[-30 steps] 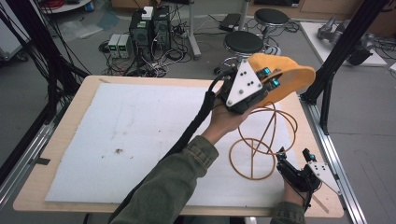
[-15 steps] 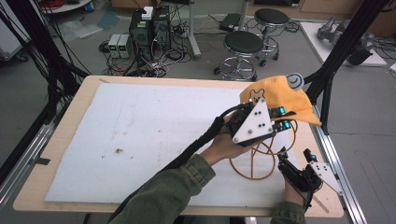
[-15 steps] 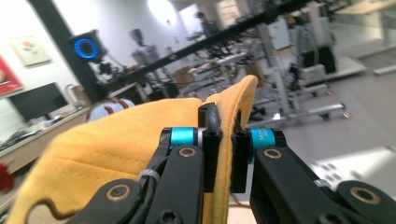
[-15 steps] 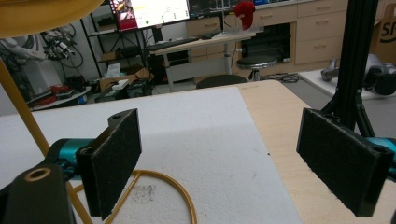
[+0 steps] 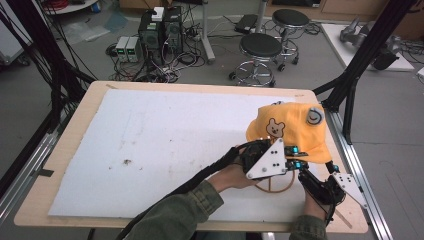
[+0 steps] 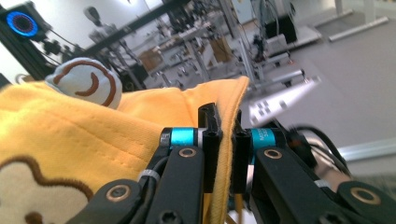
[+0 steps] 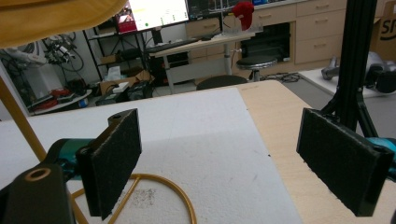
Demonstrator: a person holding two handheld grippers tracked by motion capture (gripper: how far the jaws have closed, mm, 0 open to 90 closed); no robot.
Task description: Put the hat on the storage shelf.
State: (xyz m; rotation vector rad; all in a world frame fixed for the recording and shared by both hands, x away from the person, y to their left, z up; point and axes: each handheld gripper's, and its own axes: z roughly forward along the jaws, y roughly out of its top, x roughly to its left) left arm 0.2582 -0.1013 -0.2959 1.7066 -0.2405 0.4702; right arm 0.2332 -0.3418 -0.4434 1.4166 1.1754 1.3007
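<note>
Fingers of the left gripper (image 5: pixel 295 159) clench the yellow cap (image 5: pixel 292 130); the right gripper (image 5: pixel 322 186) fingers stand released.

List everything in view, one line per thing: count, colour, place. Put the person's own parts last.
cap: 1, yellow with a bear patch and a smiley badge, draped over the stand at the table's right side
wire stand: 1, gold, ring base on the white sheet under the cap
white sheet: 1, white, covering most of the table top
table: 1, light wood, centre
stools: 2, black, on the floor behind the table
computer boxes: several, dark and grey, floor at the back
left hand-held gripper: 1, black, shut on the cap's edge
right hand-held gripper: 1, black, open, low beside the stand's base
sleeves: 2, olive green, bottom edge
</note>
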